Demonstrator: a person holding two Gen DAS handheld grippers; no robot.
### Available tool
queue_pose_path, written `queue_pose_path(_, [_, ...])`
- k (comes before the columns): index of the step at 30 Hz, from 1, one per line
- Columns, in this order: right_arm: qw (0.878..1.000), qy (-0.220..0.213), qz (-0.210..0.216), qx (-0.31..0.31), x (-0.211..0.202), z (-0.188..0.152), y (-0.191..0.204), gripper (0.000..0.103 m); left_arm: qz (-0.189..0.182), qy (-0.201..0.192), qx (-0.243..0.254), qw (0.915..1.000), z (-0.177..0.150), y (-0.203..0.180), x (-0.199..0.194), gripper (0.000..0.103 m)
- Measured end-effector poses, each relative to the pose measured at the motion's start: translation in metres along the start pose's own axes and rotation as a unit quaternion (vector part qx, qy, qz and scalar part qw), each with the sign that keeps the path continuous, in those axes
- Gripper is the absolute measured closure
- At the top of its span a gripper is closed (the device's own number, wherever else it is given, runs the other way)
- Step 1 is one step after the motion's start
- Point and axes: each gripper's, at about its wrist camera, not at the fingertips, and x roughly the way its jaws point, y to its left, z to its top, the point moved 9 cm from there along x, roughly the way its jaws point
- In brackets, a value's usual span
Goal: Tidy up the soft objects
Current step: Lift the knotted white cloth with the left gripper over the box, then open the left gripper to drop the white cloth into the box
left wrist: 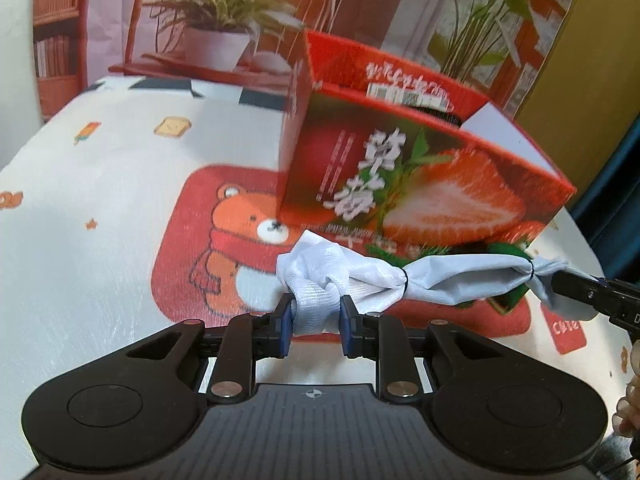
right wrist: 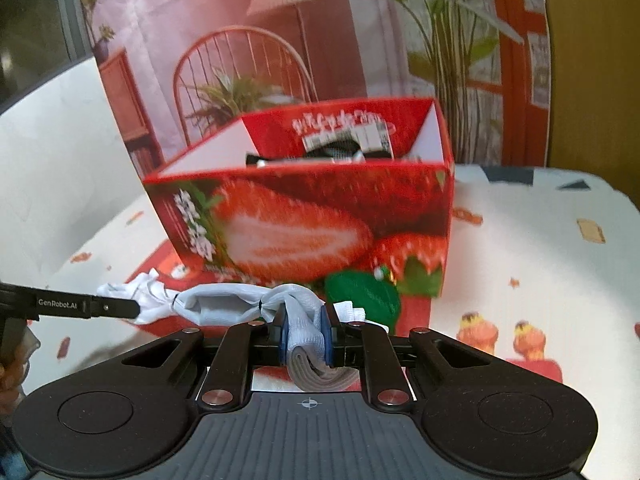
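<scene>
A white cloth bundle (left wrist: pixel 384 276), tied in sections with thin black bands, hangs stretched between both grippers just above the table. My left gripper (left wrist: pixel 316 316) is shut on one end of it. My right gripper (right wrist: pixel 306 332) is shut on the other end (right wrist: pixel 304 320). The right gripper's tip also shows in the left wrist view (left wrist: pixel 576 288), and the left one in the right wrist view (right wrist: pixel 120 307). Behind the cloth stands an open red strawberry box (left wrist: pixel 420 176) (right wrist: pixel 312 216) with dark and white items inside.
The table (left wrist: pixel 100 200) has a white cartoon-print cover with a red bear mat (left wrist: pixel 224 248) under the box. A green round object (right wrist: pixel 364 292) lies at the box's front. A printed backdrop with plants and a chair stands behind.
</scene>
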Motion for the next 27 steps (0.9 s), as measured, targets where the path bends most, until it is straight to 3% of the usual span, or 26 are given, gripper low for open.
queue_pose_path(6, [0.999,-0.041,0.006,-0.004,-0.013,0.028,0.004,0.089,-0.005,-0.055,0.008,0.9984,0.032,-0.009,-0.025,0.080])
queue_pose_path(15, [0.995,-0.102,0.009,0.005,-0.017,0.098,-0.004,0.089,-0.020,-0.138,0.034,0.9897,0.114,-0.041,-0.045,0.081])
queue_pose_path(20, [0.993,-0.114,-0.018,-0.008,0.007,0.131,-0.017,0.089,-0.018,-0.134,0.042,0.9899,0.146,-0.055,-0.016,0.081])
queue_pose_path(27, [0.994,-0.079,-0.073,-0.019,0.080,0.161,-0.044,0.089,0.002,-0.106,0.048,0.9932,0.181,-0.065,0.047,0.082])
